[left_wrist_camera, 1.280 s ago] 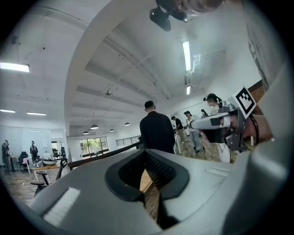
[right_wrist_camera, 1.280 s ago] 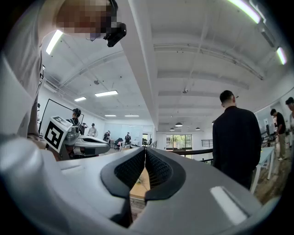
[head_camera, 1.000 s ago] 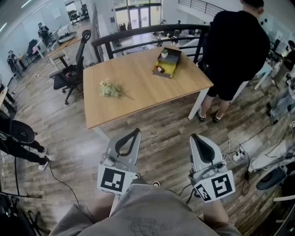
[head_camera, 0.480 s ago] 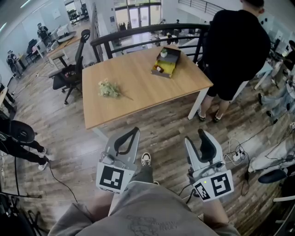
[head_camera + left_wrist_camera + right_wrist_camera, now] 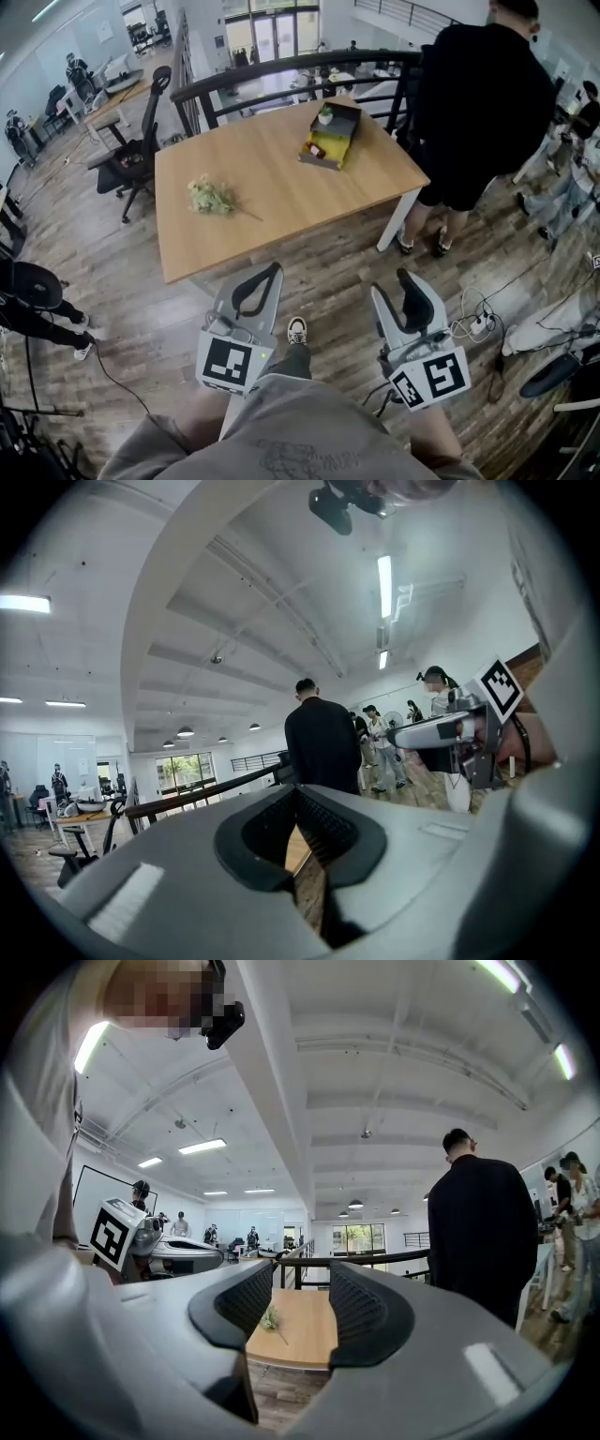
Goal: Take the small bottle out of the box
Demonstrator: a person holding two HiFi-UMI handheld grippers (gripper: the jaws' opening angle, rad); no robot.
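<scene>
Head view: the open box (image 5: 330,137) with a yellow inside sits on the wooden table (image 5: 281,187), near the table's far right corner, upper centre of frame. A small pale object (image 5: 325,114) lies at its far end and a small dark-red one (image 5: 316,148) at its near end. Which is the small bottle I cannot tell at this size.

A bunch of dried flowers (image 5: 211,195) lies on the table's left part, well apart from the box. A person in black (image 5: 478,103) stands just beside the table's right edge.

My left claw (image 5: 277,268) is at lower centre, well short of the table. Left gripper view: its tips are together, nothing between them.

My right claw (image 5: 388,281) is level with it. Right gripper view: its jaws are apart and opening, empty.
</scene>
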